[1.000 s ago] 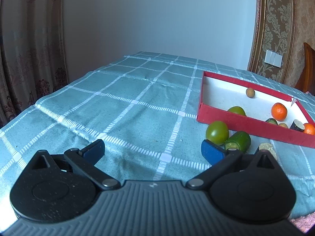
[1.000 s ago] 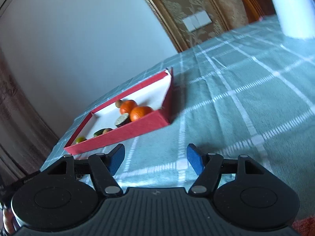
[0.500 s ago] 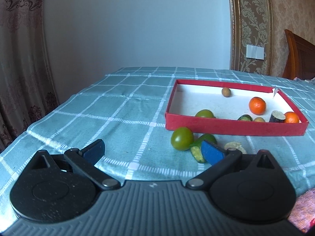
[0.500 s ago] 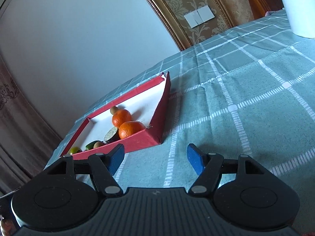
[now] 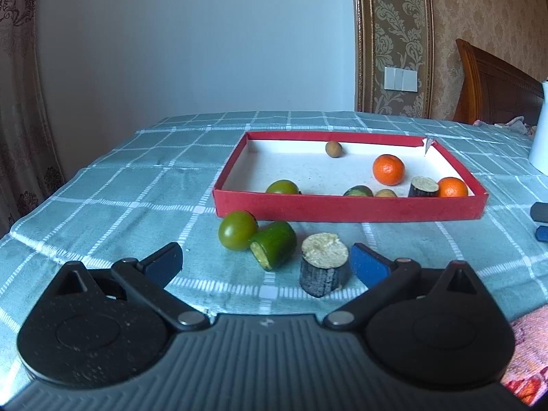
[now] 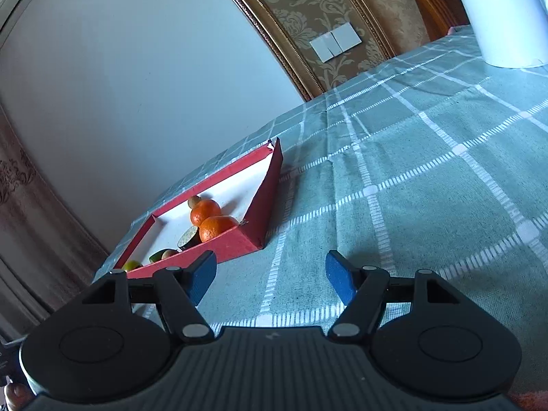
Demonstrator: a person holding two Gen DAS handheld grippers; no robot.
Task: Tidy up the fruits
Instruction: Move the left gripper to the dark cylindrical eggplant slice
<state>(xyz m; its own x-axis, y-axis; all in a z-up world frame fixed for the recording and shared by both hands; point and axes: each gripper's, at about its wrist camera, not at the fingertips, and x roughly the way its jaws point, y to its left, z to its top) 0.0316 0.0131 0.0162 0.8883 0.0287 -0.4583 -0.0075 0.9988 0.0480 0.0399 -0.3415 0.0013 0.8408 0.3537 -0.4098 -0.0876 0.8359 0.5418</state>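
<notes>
Three pieces outside the tray

Three pieces lie on the cloth (image 5: 102,185) before the red tray (image 5: 349,207): a tomato (image 5: 237,229) touching a cucumber piece (image 5: 274,249), and an upright stump (image 5: 324,263) beside it. We judge them light and firm; the tomato may roll, so we would take it across its middle. Our left gripper (image 5: 267,261) stands released, holding nothing, just short of them. Our right gripper (image 6: 270,281) gapes over bare cloth.
</notes>
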